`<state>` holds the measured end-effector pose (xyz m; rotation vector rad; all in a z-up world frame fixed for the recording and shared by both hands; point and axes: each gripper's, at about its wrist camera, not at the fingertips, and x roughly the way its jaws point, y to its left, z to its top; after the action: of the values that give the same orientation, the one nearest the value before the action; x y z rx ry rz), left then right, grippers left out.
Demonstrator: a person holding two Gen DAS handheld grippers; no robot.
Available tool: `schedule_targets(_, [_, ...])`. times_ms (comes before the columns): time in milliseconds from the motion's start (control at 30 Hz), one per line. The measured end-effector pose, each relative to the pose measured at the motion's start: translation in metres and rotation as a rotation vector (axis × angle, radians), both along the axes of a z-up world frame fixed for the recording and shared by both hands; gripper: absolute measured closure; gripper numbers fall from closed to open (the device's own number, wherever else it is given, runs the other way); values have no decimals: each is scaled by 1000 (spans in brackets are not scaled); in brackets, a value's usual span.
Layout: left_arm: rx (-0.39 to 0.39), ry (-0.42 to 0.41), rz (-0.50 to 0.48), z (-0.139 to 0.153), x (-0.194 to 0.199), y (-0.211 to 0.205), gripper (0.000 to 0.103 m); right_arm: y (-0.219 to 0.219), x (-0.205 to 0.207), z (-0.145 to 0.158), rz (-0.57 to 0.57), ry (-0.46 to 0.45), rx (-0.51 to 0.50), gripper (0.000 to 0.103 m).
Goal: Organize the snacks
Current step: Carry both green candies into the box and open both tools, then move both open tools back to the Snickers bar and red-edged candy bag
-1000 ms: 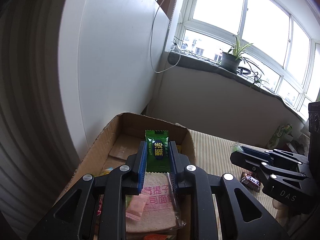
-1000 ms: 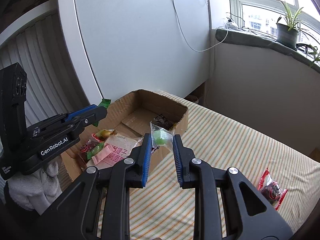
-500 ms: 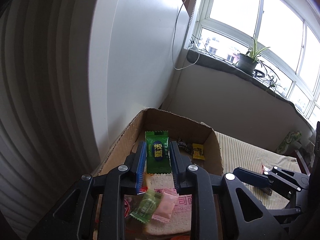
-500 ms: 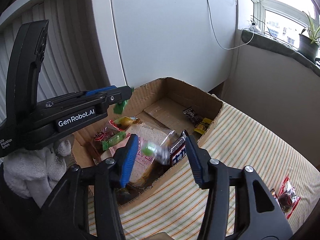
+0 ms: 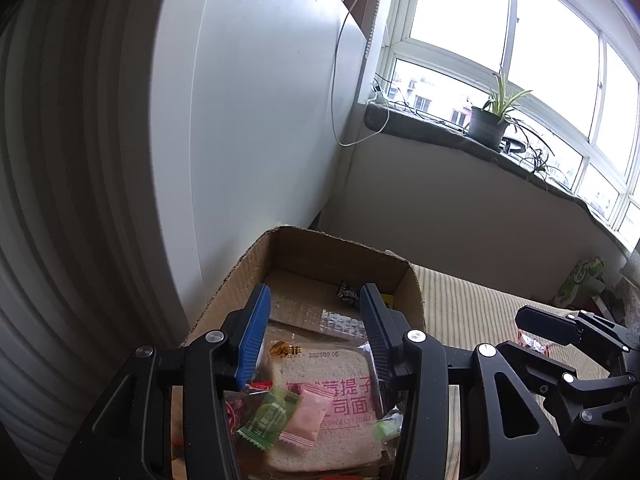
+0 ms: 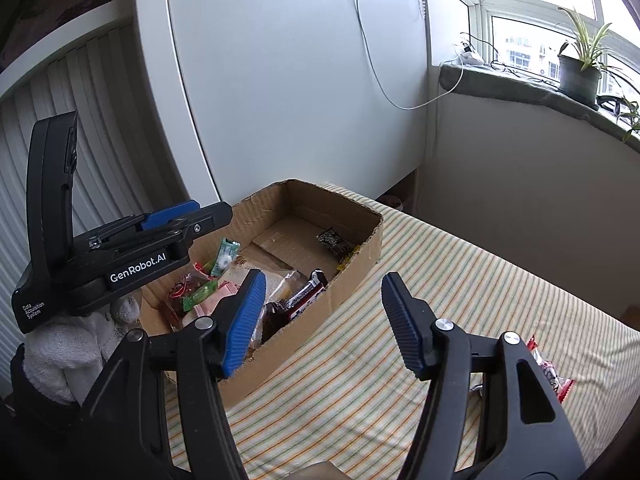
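Now both claws are spread and hold nothing: the left gripper (image 5: 316,328) hangs over the cardboard box (image 6: 352,276), the right gripper (image 6: 324,312) over the striped cloth (image 6: 460,300) beside the box's near wall. That box already holds the toast packet (image 5: 320,396), a green candy (image 5: 269,416) and a pink candy (image 5: 306,418) lying on it, and a dark bar (image 6: 306,294) against the wall.

Risk, largest first: the box wall stands between the right gripper and the pile, so a low sweep could shove the light box along the cloth. The left gripper could crush the toast if it drops.

1 red-wrapped snack (image 6: 550,372), possibly 2, lies on the cloth, partly hidden behind the right finger. A potted plant (image 6: 580,68) sits well apart.
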<state>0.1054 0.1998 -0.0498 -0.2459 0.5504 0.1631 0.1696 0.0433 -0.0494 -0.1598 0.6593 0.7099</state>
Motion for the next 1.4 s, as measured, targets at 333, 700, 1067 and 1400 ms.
schedule_targets(333, [7,-11,-27,5,5,-18,46,-50,13,14,-93,-18,24,35])
schedule_targets(700, [-53,-6,-188,6,12,-70,41,-151,49,18,-302,4,46,27])
schedule_targets(1067, [-215,159,-427,-35,31,-145,41,-189,89,-56,-317,242,9,28])
schedule_targets(1400, [-231,286,-551,-70,47,-199,41,-181,94,-80,-267,300,-41,37])
